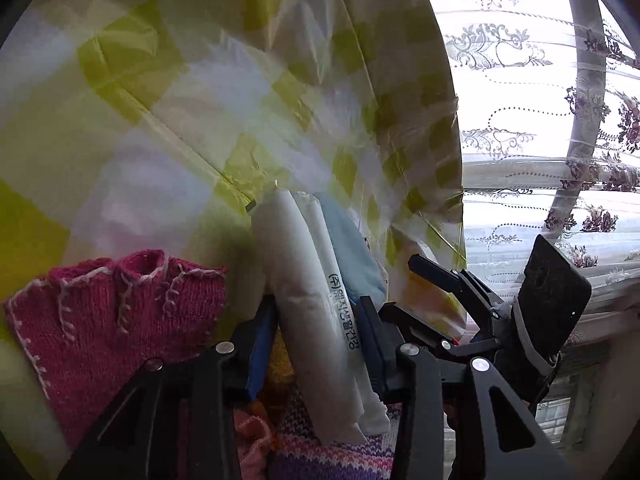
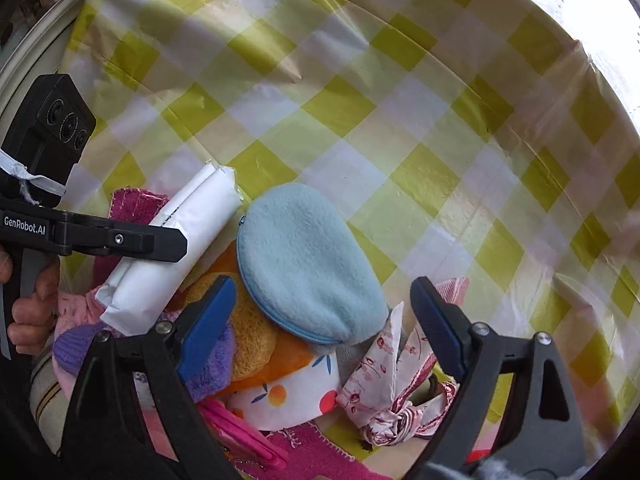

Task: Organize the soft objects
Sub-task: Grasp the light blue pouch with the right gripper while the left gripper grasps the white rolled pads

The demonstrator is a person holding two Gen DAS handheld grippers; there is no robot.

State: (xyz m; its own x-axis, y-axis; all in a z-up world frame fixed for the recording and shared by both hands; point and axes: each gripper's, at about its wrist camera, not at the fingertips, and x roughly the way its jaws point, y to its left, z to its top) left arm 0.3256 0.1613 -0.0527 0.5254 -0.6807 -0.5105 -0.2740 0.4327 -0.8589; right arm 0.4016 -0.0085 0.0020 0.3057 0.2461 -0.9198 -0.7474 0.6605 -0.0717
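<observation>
My left gripper (image 1: 316, 340) is shut on a white soft pack (image 1: 312, 304) with black print, held inside the yellow-checked storage bag (image 1: 140, 120). The same pack (image 2: 176, 248) shows in the right wrist view, with the left gripper's finger (image 2: 132, 240) across it. A light blue fleece pouch (image 2: 308, 264) lies beside the pack on a pile of soft things: an orange plush (image 2: 248, 340), a purple knit (image 2: 208, 364), a fruit-print cloth (image 2: 296, 396) and a pink patterned cloth (image 2: 392, 392). My right gripper (image 2: 320, 324) is open, just above the blue pouch. A magenta knit piece (image 1: 112, 320) lies left.
The bag's checked walls (image 2: 400, 120) rise around the pile on all sides. A lace curtain (image 1: 540, 120) and window are behind the bag's edge. A person's hand (image 2: 28, 312) holds the left gripper's handle at the left.
</observation>
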